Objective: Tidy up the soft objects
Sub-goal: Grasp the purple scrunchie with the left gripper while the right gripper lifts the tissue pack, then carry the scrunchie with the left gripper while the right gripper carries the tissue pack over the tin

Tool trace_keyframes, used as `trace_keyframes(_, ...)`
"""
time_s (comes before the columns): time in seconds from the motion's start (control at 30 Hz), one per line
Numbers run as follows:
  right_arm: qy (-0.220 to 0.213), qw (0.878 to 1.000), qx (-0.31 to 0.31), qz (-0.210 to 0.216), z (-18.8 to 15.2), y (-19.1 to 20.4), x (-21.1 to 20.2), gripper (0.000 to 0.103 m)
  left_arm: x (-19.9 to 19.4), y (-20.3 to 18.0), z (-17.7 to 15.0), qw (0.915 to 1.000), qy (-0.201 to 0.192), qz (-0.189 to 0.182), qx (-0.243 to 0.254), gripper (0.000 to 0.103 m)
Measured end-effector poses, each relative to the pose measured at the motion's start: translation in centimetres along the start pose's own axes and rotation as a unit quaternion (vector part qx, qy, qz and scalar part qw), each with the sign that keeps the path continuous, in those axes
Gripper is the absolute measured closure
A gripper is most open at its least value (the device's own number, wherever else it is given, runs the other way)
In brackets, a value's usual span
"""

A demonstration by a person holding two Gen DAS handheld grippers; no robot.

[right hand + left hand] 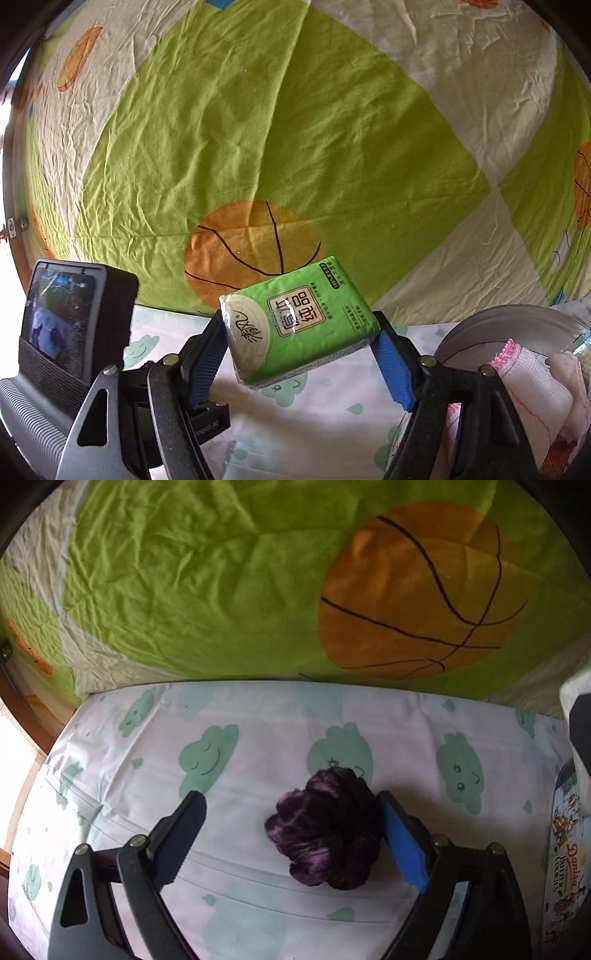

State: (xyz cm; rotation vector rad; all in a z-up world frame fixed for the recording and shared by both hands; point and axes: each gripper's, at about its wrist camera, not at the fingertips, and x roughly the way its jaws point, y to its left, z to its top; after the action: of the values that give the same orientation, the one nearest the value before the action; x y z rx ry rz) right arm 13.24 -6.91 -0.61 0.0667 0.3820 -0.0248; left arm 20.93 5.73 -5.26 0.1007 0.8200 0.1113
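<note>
Left hand-held gripper [291, 836] is angled down over the cloud-print sheet [122, 775], jaws wide, straddling a dark purple scrunchie [327, 829]. The scrunchie lies flat on the sheet. The blue pad [404, 849] on one finger sits right against its edge, touching or nearly so, I cannot tell which. The other pad [183, 843] stands well clear with bare sheet between. So not gripped, just bracketed, probably lined up for a pinch. It sits off-centre between the jaws, so a close would likely push it sideways first.

Right hand-held gripper [301, 349] is clamped on a green pocket tissue pack [301, 325], both pads pressing its short ends, pack tilted and lifted off the sheet. Jaws stay fairly wide only because the pack is wide. End-on hold makes sense: the soft pack squashes less that way.

A round Danisa butter cookies tin [567, 867] sits at the sheet's edge beside the left gripper. In the right view its metal rim [517, 317] shows with pink-trimmed cloth [532, 373] inside, so it looks like the collecting bin. Judged: the pack goes there next, scrunchie after.

A green quilt with basketball print [207, 590] rises behind. A phone in a mount [61, 317] is beside the right gripper.
</note>
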Motion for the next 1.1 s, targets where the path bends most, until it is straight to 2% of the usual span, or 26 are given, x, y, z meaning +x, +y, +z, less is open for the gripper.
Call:
trace_keyframes(0.07,-0.003,1.0,0.001,0.0,-0.2,0.1,-0.1,0.026,0.8,-0.8,0.0,0.9995,0.021,-0.014,0.02,0.02)
trace_keyframes(0.13,0.0,1.0,-0.001,0.002,-0.1,0.1,-0.1,0.026,1.1,-0.9,0.0,0.9987,0.031,-0.033,0.022,0.036)
trace_keyframes(0.17,0.001,1.0,-0.002,0.001,-0.1,0.2,0.0,0.026,1.2,-0.7,0.0,0.9982,0.033,-0.047,0.018,0.04)
trace_keyframes(0.23,-0.001,1.0,-0.002,0.0,-0.1,0.6,0.3,0.026,1.2,-0.4,0.0,0.9963,0.034,-0.078,0.012,0.062)
trace_keyframes(0.37,-0.001,1.0,0.005,-0.002,-0.2,0.4,0.2,0.026,0.6,-1.1,-0.1,0.995,0.026,-0.093,0.026,0.072)
trace_keyframes(0.43,-0.003,1.0,0.005,-0.005,-0.2,0.3,0.1,0.026,0.5,-1.0,-0.2,0.9943,0.026,-0.101,0.024,0.076)
trace_keyframes(0.6,-0.025,1.0,0.01,-0.015,0.0,0.0,-1.4,0.026,0.1,0.6,0.0,0.9916,0.016,-0.128,-0.009,0.076)
trace_keyframes(0.7,-0.041,0.999,0.018,-0.018,0.1,-0.4,-2.6,0.026,-1.2,1.9,-0.2,0.9908,-0.018,-0.13,-0.035,0.076)
trace_keyframes(0.87,-0.067,0.997,0.02,-0.029,-0.1,-1.0,-4.9,0.026,-4.3,3.0,-0.7,0.9849,-0.079,-0.144,-0.053,0.076)
trace_keyframes(1.1,-0.087,0.995,0.0,-0.039,-1.4,-1.4,-8.9,0.026,-8.7,3.4,-2.4,0.9785,-0.133,-0.142,-0.067,0.076)
